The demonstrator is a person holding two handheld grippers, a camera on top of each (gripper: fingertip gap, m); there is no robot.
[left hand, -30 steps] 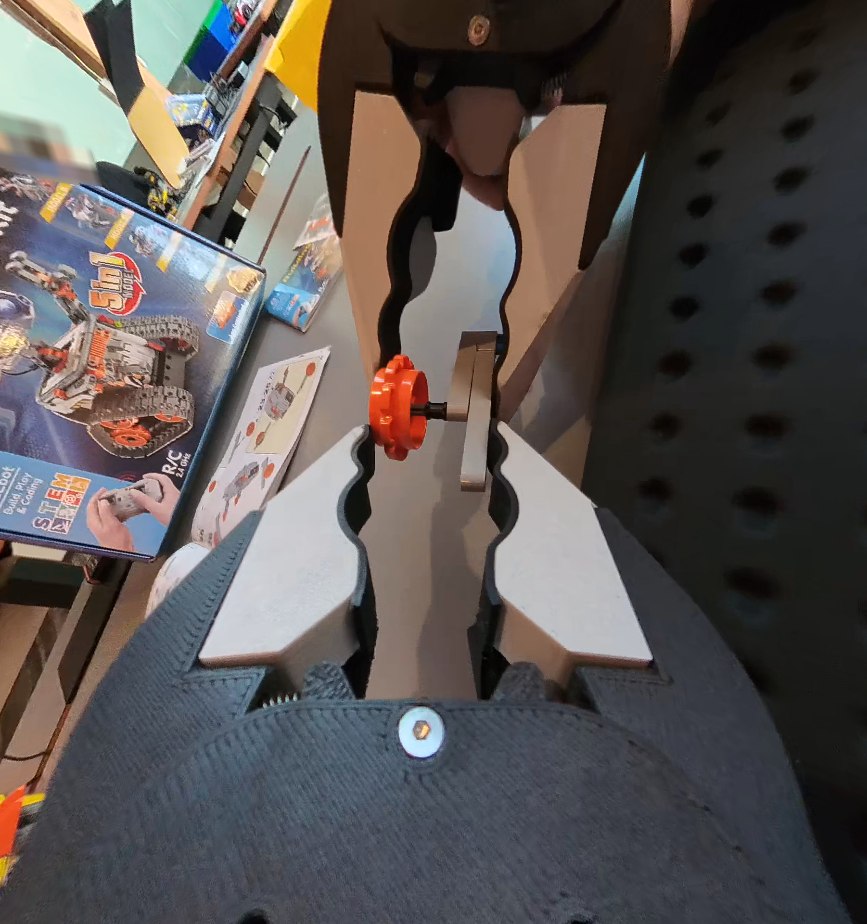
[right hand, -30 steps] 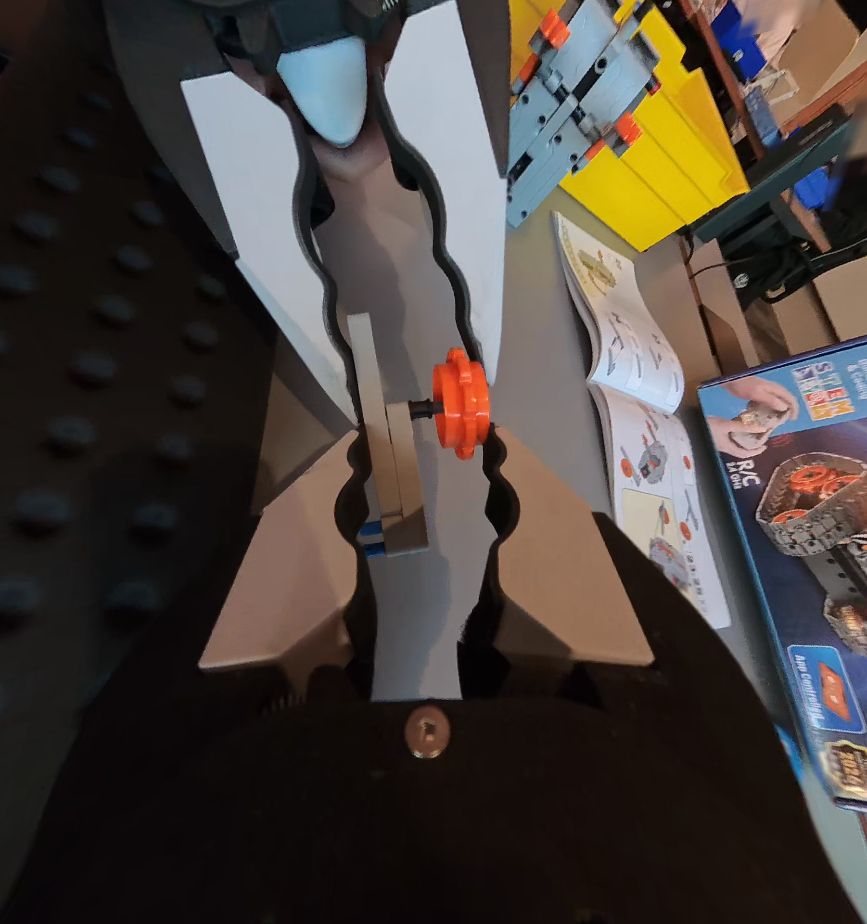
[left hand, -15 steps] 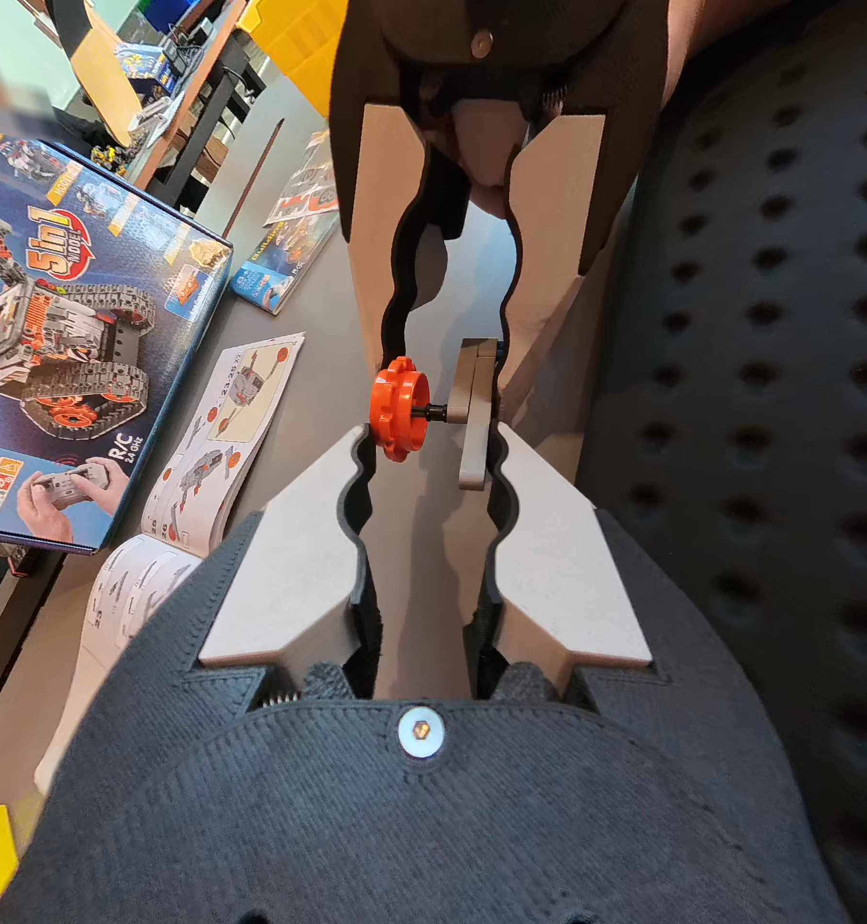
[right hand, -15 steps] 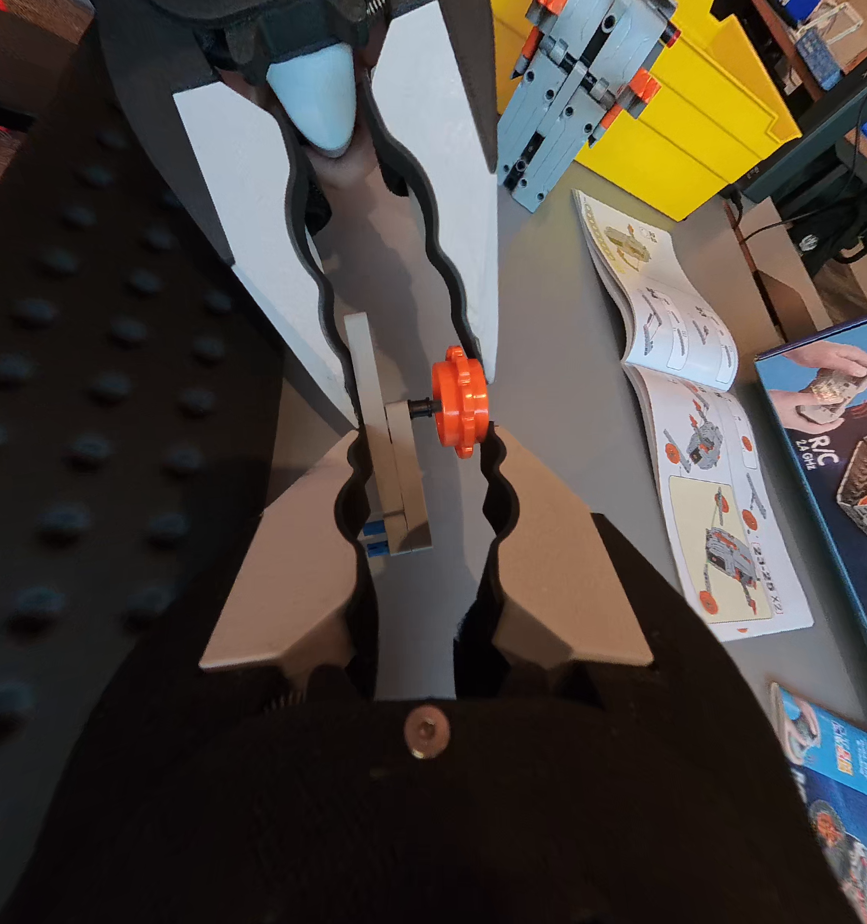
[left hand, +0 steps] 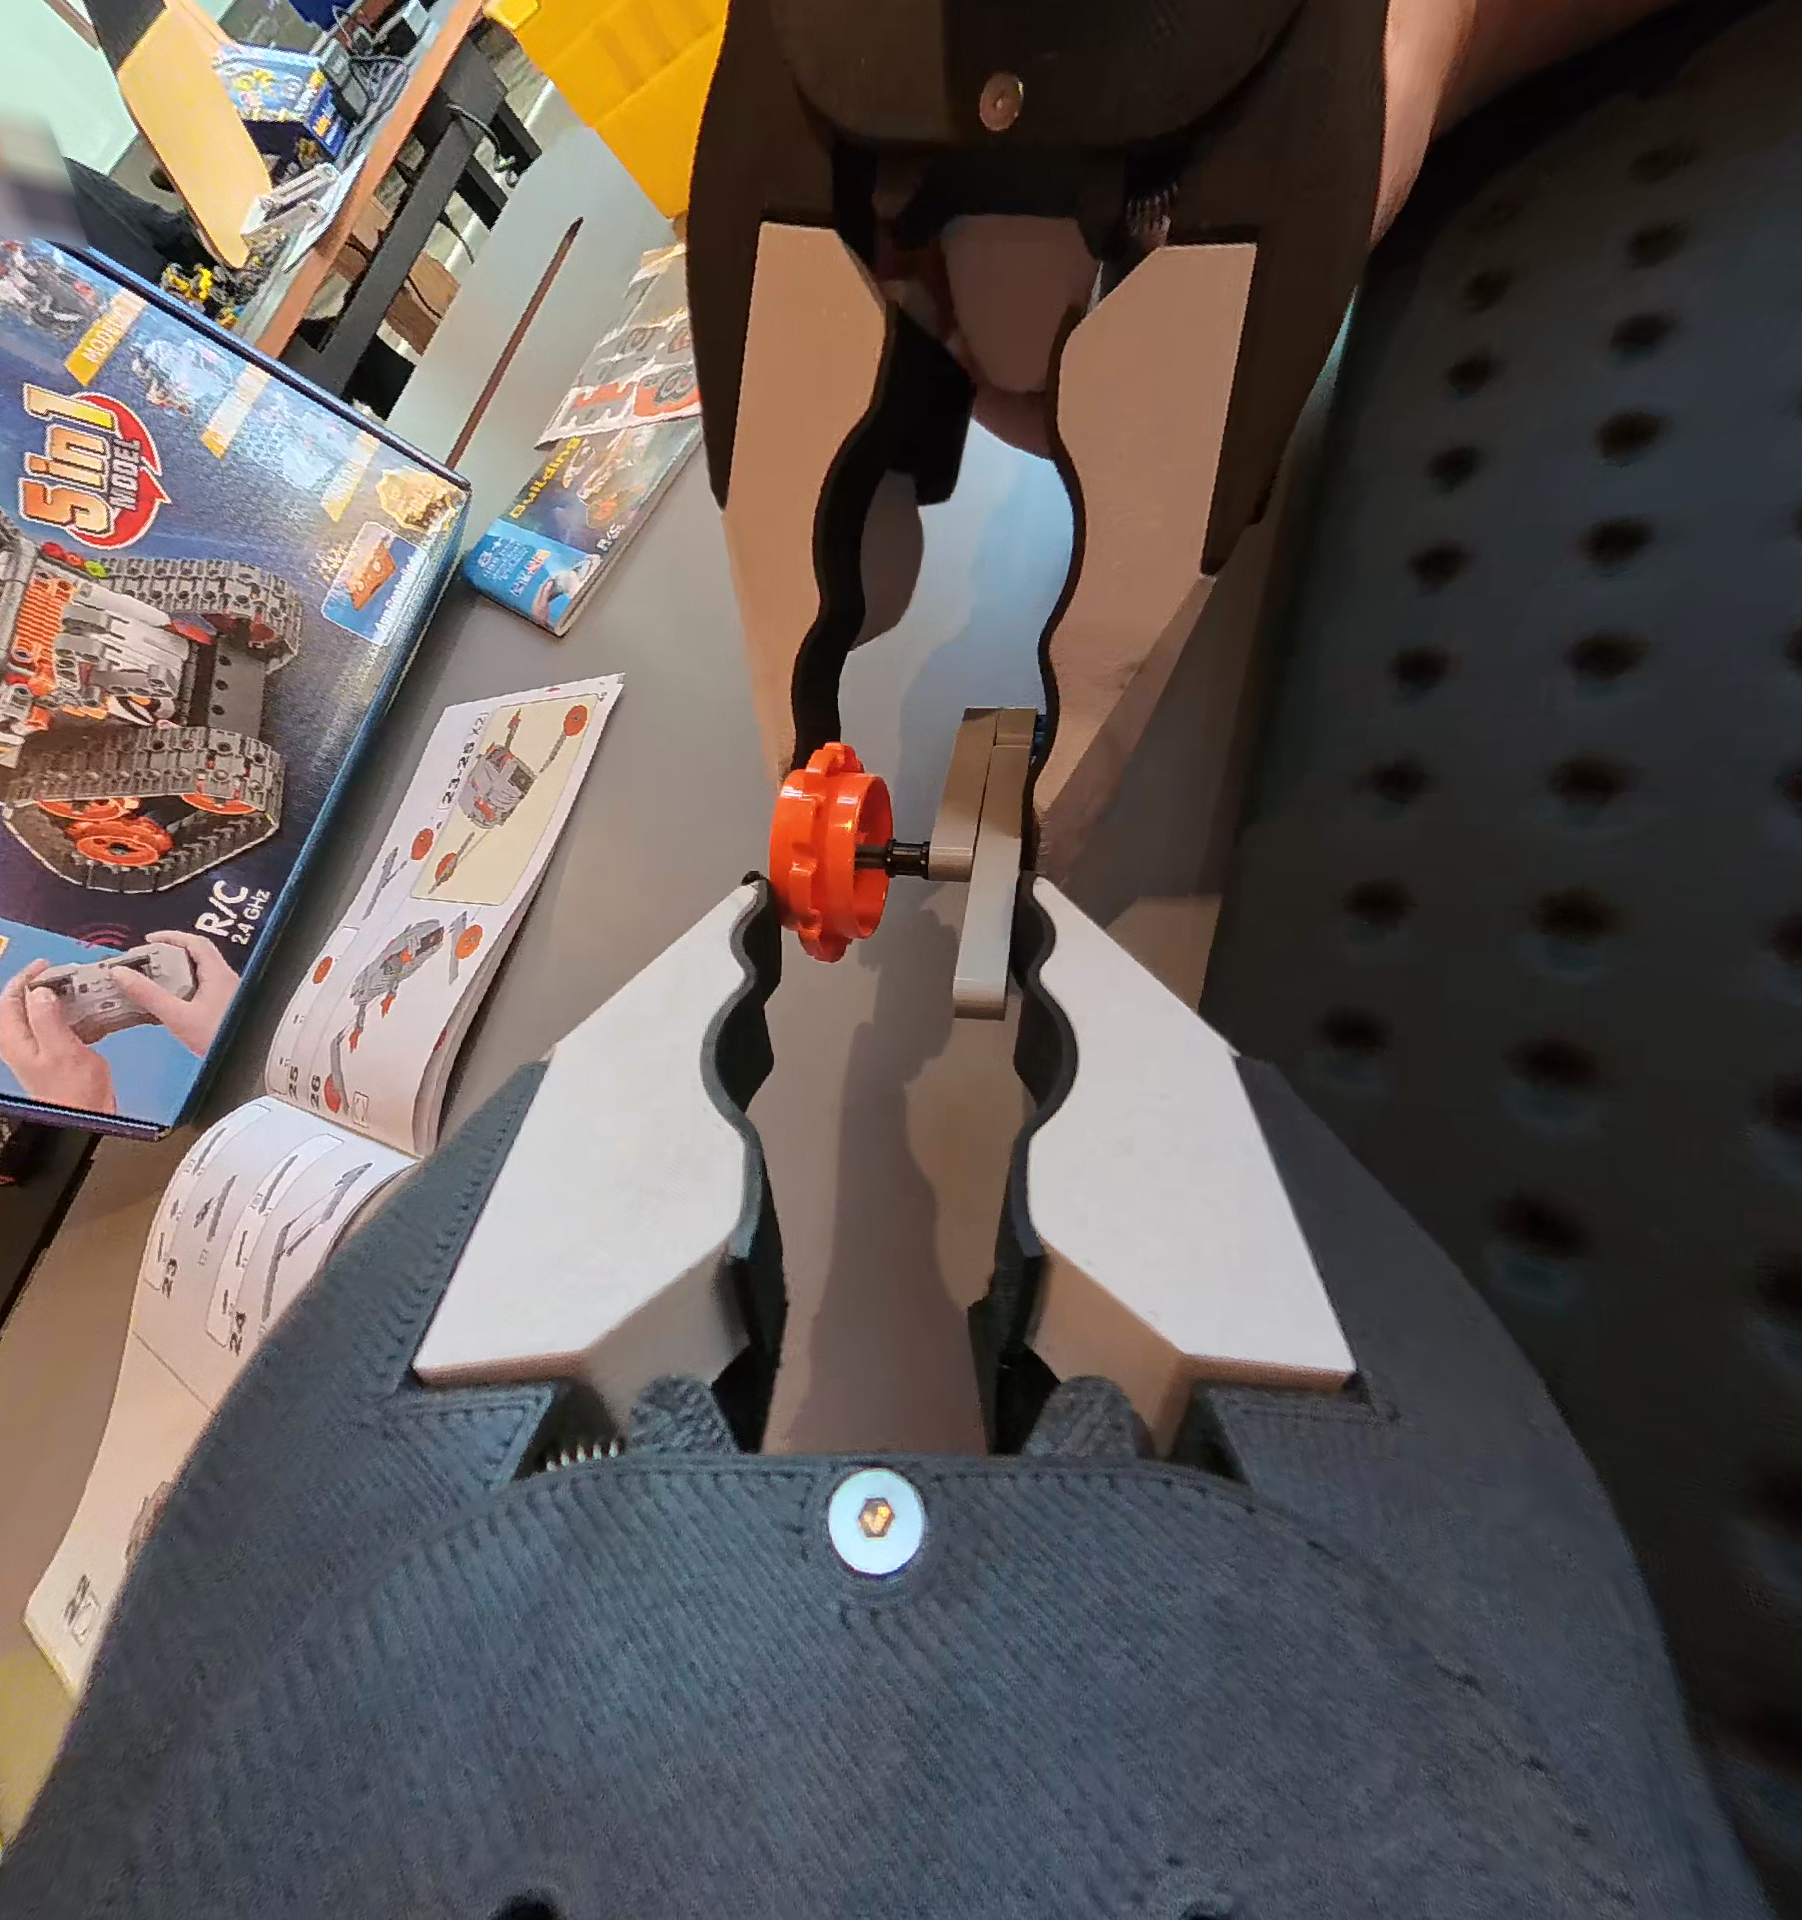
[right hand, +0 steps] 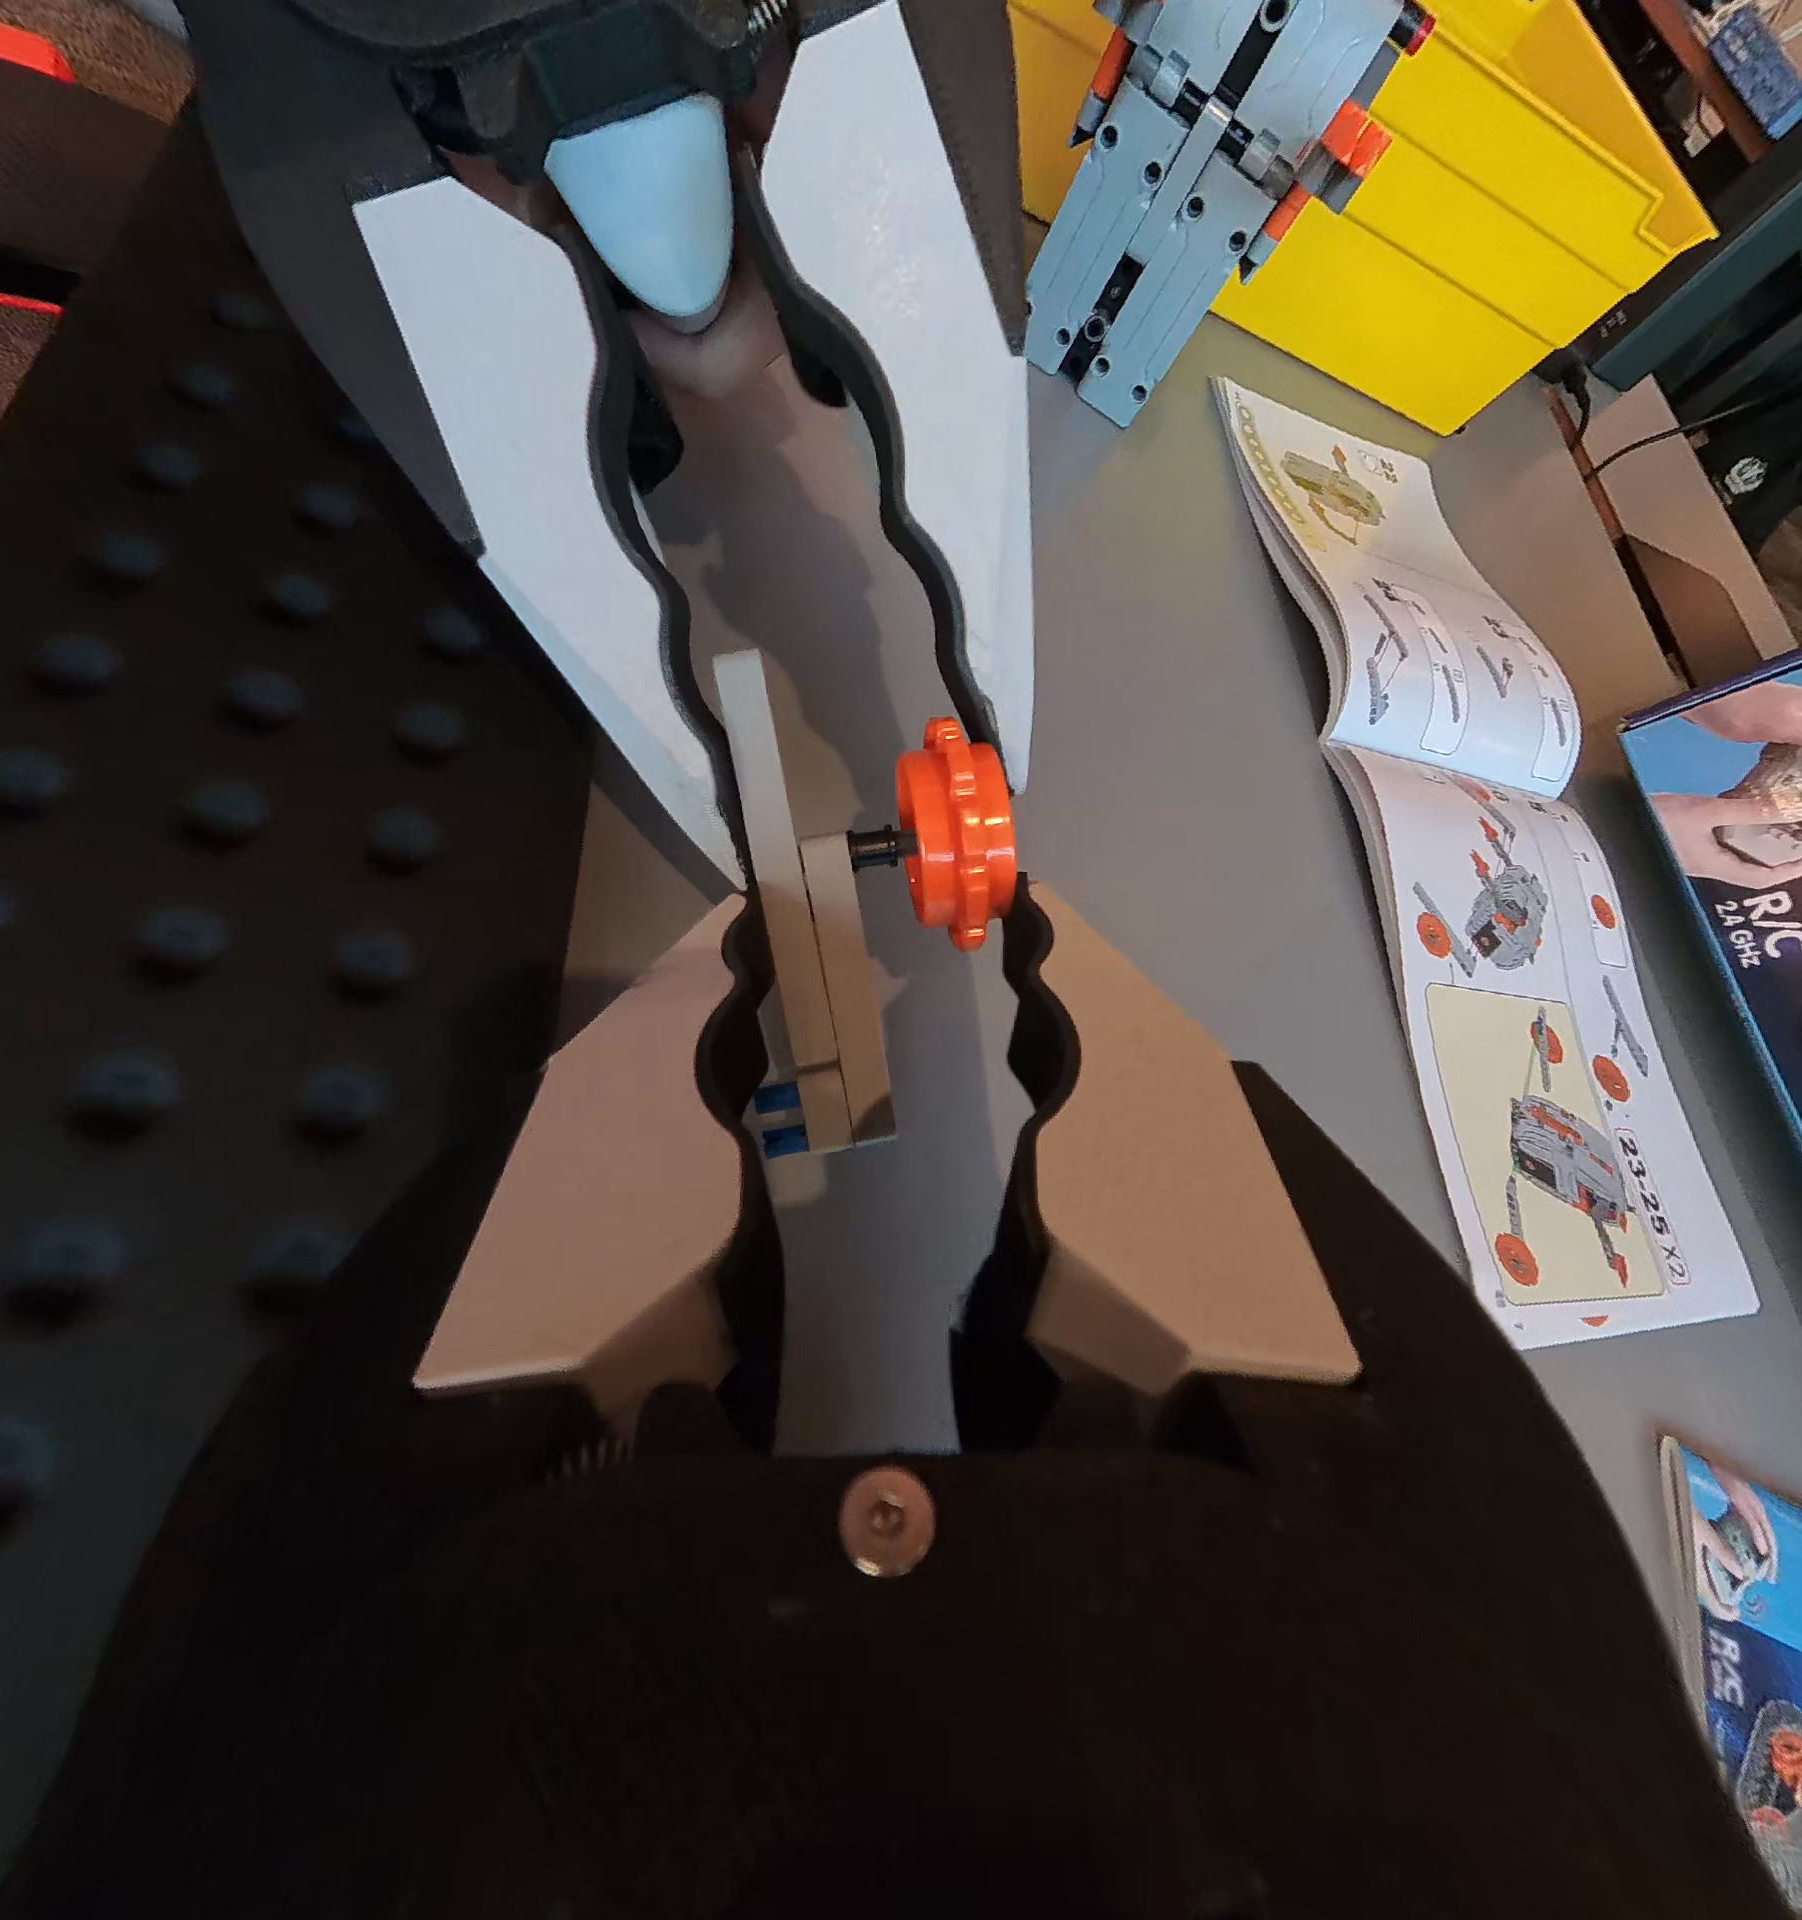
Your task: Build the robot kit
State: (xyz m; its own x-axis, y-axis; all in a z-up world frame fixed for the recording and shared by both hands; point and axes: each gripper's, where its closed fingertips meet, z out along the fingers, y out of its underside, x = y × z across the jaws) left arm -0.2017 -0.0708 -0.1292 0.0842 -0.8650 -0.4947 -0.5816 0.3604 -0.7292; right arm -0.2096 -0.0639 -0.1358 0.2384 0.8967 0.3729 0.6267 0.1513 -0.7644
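Booklet shifts in our views; left tool and right tool, opposed, both clench the gear assembly, so we squeeze evenly, keeping its axle level.

Opposed close wrist cams, shared gear.

The little gear is bright orange on a black axle, stuck into pale grey beams with a bit of blue peeking out at one end. Box is deep blue with orange and grey artwork, bins are yellow, table plain grey, and there's a black mat dotted with holes.
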